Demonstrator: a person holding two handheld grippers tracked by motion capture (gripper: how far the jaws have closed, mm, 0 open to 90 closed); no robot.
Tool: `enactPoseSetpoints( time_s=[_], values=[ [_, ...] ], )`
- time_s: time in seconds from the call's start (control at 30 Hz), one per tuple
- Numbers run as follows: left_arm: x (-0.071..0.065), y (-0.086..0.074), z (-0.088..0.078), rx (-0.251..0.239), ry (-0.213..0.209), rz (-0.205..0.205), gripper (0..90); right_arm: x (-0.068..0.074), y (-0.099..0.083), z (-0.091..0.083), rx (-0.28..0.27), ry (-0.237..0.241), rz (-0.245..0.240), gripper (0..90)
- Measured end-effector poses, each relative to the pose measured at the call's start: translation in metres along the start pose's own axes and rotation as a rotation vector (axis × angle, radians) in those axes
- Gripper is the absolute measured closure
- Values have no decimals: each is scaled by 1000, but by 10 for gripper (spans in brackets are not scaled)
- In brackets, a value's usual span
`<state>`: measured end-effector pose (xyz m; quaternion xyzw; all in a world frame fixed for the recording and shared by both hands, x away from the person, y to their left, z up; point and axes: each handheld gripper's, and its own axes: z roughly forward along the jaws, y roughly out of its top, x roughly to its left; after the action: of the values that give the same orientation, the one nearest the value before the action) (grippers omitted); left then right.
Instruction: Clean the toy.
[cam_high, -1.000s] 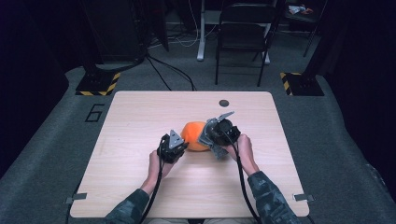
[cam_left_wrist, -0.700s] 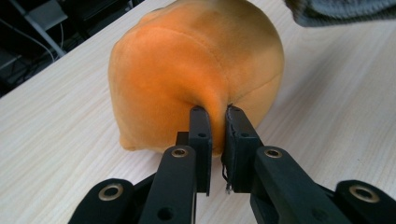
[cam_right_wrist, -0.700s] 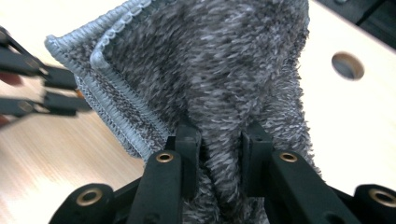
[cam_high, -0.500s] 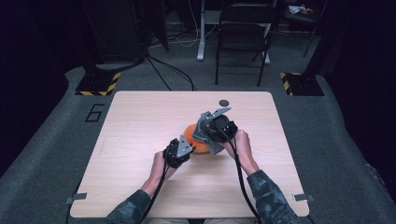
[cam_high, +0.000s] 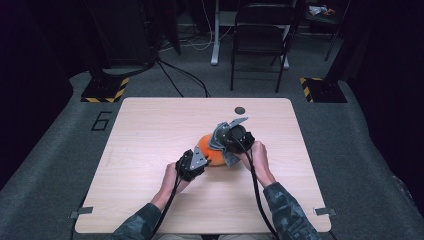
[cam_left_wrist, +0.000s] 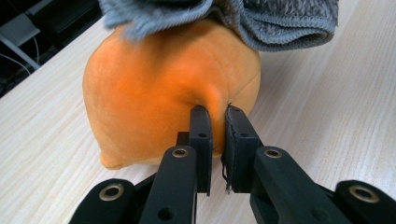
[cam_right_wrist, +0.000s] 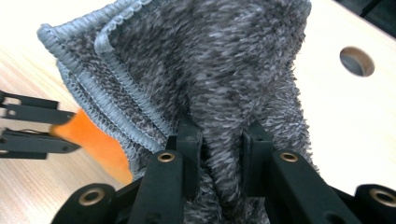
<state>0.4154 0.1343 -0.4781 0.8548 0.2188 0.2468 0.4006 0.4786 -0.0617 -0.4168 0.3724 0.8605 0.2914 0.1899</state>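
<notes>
An orange plush toy (cam_high: 206, 151) lies in the middle of the wooden table (cam_high: 150, 130). My left gripper (cam_high: 192, 162) comes at it from the near left and is shut on a pinched fold of the orange plush toy (cam_left_wrist: 140, 79), jaws almost together (cam_left_wrist: 215, 114). A grey knitted cloth (cam_high: 220, 136) is draped over the toy's top and far side. The right gripper (cam_high: 231, 139) stands over the toy, shut on a bunch of the grey cloth (cam_right_wrist: 233, 60), which fills the space between its fingers (cam_right_wrist: 222, 135). The cloth hides most of the toy (cam_right_wrist: 95, 140) there.
A round hole (cam_high: 240, 110) sits in the table near its far edge, also seen past the cloth (cam_right_wrist: 357, 60). Beyond the table stand a black folding chair (cam_high: 260, 45) and two stands with yellow-black striped bases (cam_high: 105, 90) (cam_high: 320, 87). Bare tabletop lies left and right of the toy.
The left gripper has shifted a little to the right and closer to the toy. The right gripper with the cloth has edged slightly left over the toy.
</notes>
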Motion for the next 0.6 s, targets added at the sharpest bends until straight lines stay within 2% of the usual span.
enactPoseSetpoints(
  time_s=[0.07,0.1,0.17,0.3,0.43,0.6],
  values=[
    [2,-1,0,3,-3,-9,831,-5,-2,3,-1,-9,-4,736],
    [2,-1,0,4,-6,-20,831,-7,-4,3,11,-11,22,736],
    [3,-1,0,6,-9,-21,831,-12,-7,6,20,-25,18,736],
    [6,-3,0,2,-19,-39,831,-21,-15,13,48,-47,65,737],
    [6,-3,1,-5,-25,-34,830,-27,-20,20,54,-48,76,738],
    [5,-4,1,-6,-29,-36,829,-31,-25,27,98,-67,92,738]
  ],
)
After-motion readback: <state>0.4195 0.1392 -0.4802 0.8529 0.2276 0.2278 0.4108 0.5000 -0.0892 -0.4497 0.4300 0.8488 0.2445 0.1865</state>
